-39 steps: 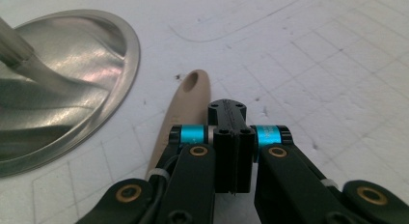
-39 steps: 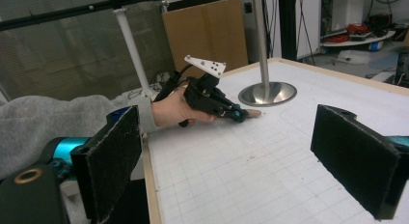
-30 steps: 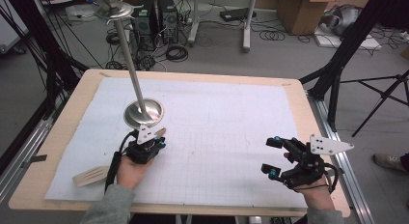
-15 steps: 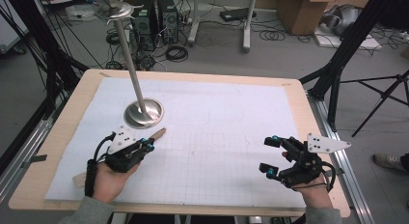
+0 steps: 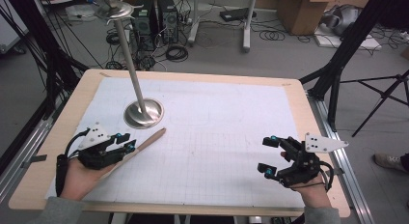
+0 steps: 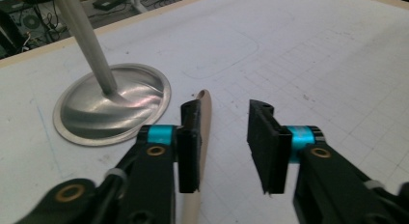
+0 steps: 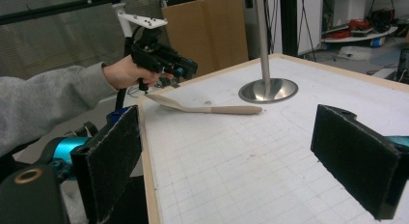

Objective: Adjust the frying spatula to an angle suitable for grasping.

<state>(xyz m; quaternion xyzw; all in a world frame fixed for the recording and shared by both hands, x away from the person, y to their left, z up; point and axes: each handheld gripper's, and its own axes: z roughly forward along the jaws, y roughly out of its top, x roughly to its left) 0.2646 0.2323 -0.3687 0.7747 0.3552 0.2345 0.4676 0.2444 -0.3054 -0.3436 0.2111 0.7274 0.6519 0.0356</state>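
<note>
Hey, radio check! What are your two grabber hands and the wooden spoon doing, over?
Left gripper open above wooden spoon. Right gripper open, holding nothing. Metal stand beside spoon's handle tip.

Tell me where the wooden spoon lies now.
In the high view the spoon lies on the table's left side, its handle tip near the metal stand base, its other end under the open left gripper.

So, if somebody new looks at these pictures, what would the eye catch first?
Probably the tall metal stand, whose round shiny base sits on the far left part of the white mat. Next comes the wooden spoon lying just in front of that base, with the left gripper open above its handle. The right gripper is open too, over bare mat near the front right corner.
</note>
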